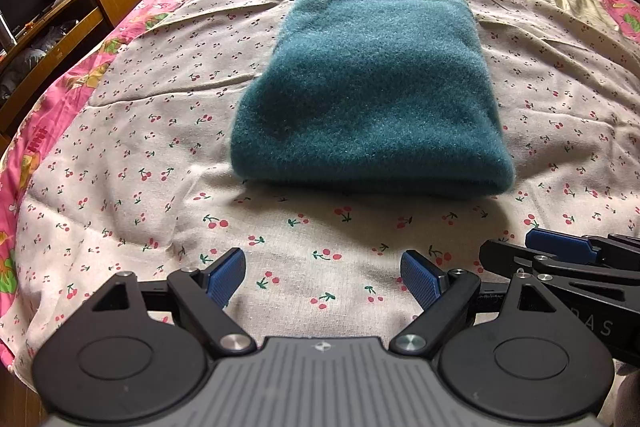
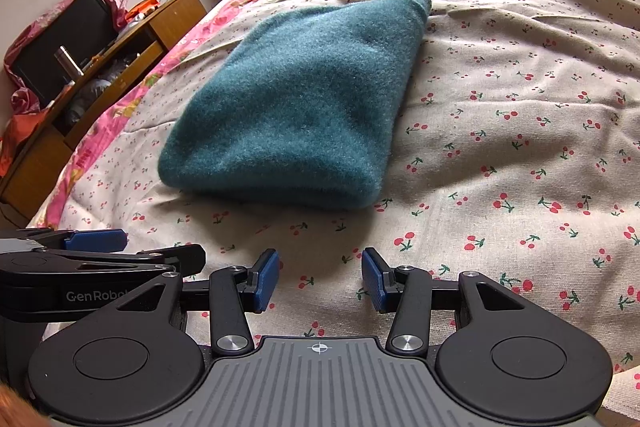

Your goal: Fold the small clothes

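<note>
Cherry-print bedsheet (image 1: 160, 187): one folded teal garment (image 1: 368, 95), two empty grippers.

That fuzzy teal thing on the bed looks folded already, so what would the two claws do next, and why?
Probably nothing more than pulling back, or one light press to flatten it. The teal garment lies as a neat, thick folded bundle on the cherry-print sheet, and both the left gripper and right gripper sit open, short of it, holding nothing.

Ahead of me a teal fuzzy fleece garment (image 1: 368, 95), folded into a thick compact rectangle, rounded fold edge toward me, far corner pulled to a small point, lying flat on the cherry-print bedsheet (image 1: 140, 147)
</note>
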